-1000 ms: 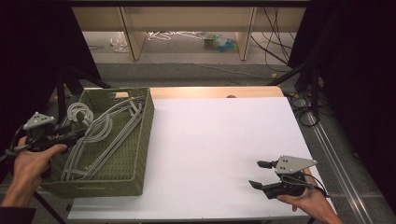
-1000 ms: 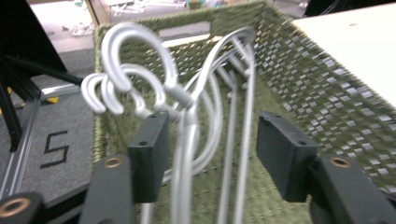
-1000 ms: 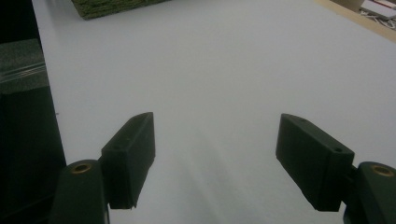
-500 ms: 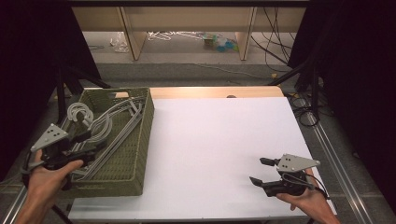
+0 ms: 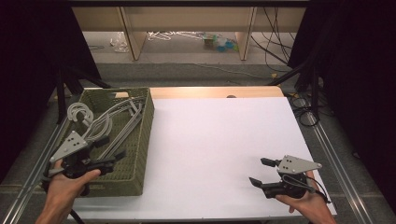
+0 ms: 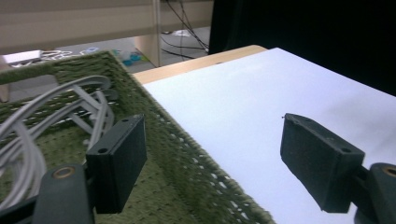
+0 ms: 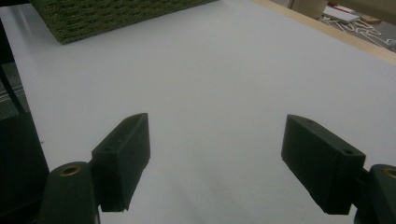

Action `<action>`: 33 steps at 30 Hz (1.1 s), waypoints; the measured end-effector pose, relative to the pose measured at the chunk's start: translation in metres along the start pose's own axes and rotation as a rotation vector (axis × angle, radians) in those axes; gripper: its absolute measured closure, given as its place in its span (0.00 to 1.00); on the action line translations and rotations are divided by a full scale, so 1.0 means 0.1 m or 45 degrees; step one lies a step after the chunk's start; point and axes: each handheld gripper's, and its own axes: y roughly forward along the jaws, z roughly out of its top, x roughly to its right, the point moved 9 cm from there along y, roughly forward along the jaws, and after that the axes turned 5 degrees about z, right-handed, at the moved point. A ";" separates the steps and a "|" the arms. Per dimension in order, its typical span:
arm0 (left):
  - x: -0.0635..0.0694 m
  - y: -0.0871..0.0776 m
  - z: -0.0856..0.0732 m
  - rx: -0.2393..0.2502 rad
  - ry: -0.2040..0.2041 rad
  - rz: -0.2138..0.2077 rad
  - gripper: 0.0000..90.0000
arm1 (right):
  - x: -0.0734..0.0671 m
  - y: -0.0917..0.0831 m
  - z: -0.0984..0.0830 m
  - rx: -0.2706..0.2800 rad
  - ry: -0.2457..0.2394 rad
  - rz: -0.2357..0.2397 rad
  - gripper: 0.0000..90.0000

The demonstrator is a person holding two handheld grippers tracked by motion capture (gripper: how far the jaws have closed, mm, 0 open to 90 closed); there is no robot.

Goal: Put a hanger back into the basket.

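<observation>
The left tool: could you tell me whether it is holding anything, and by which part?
Nothing is held. The left tool has just been opening; its jaws straddle the green basket rim without pressing it.

a white table top (image 5: 219, 149) covers most of the desk, with a strip of pale wood (image 5: 215, 92) bare along its far edge; a small dark spot (image 5: 230, 96) sits on that strip near the middle; beyond the table lies grey floor, and past it a low wooden shelf unit (image 5: 187, 28) with upright panels; under the shelf lie a heap of white hangers (image 5: 175, 35), a clear plastic object (image 5: 119, 43) and some blue-green items (image 5: 222, 44); black cables (image 5: 275, 44) trail across the floor at the right; black curtains (image 5: 355, 70) hang at both sides; metal rails (image 5: 334, 154) run along the table's right side.
</observation>
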 end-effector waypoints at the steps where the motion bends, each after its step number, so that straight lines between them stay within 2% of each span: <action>1: 0.05 0.02 -0.02 -0.008 0.016 -0.013 0.24 | -0.01 0.00 0.01 0.012 -0.008 -0.011 0.27; 5: 0.14 0.04 -0.02 -0.002 0.025 -0.040 0.24 | -0.03 -0.01 0.02 0.016 0.001 -0.013 0.26; 6: 0.17 0.04 -0.03 0.003 0.013 -0.043 0.24 | -0.04 -0.02 0.03 0.020 0.005 -0.011 0.26; 8: 0.22 0.05 -0.04 0.002 0.027 -0.056 0.24 | -0.04 -0.02 0.04 0.034 -0.004 -0.020 0.25; 9: 0.28 0.06 -0.05 0.005 0.029 -0.073 0.24 | -0.06 -0.02 0.02 0.024 0.010 -0.010 0.25; 11: 0.30 0.07 -0.06 0.008 0.039 -0.070 0.24 | -0.07 -0.02 0.02 0.024 0.015 -0.003 0.24; 12: 0.32 0.08 -0.08 0.008 0.067 -0.071 0.24 | -0.08 -0.02 0.02 0.023 0.015 -0.003 0.24; 13: 0.35 0.09 -0.09 0.012 0.047 -0.078 0.24 | -0.07 -0.01 0.03 0.035 -0.002 -0.010 0.24; 16: 0.45 0.12 -0.15 0.001 0.076 -0.127 0.24 | -0.10 -0.01 0.03 0.039 -0.002 -0.011 0.22; 18: 0.49 0.13 -0.16 -0.002 0.072 -0.140 0.23 | -0.11 -0.01 0.02 0.037 -0.003 -0.004 0.22; 20: 0.57 0.16 -0.19 -0.001 0.106 -0.168 0.23 | -0.13 0.00 0.01 0.030 0.007 0.007 0.20; 22: 0.65 0.17 -0.21 -0.004 0.095 -0.191 0.22 | -0.14 0.00 0.01 0.029 0.006 0.006 0.20; 23: 0.67 0.18 -0.22 0.001 0.105 -0.205 0.22 | -0.14 0.00 0.01 0.034 0.005 0.005 0.20; 24: 0.69 0.18 -0.22 -0.002 0.115 -0.206 0.21 | -0.13 0.00 0.02 0.044 -0.011 -0.003 0.20; 28: 0.74 0.20 -0.25 0.005 0.124 -0.209 0.21 | -0.16 0.00 0.01 0.038 0.000 0.007 0.19; 30: 0.75 0.20 -0.28 0.006 0.152 -0.208 0.21 | -0.15 0.00 0.01 0.042 -0.015 0.002 0.19; 31: 0.77 0.20 -0.30 0.008 0.135 -0.215 0.21 | -0.16 0.00 0.02 0.048 -0.017 0.007 0.19; 33: 0.80 0.20 -0.34 0.001 0.140 -0.218 0.21 | -0.18 0.00 0.01 0.040 -0.005 0.024 0.19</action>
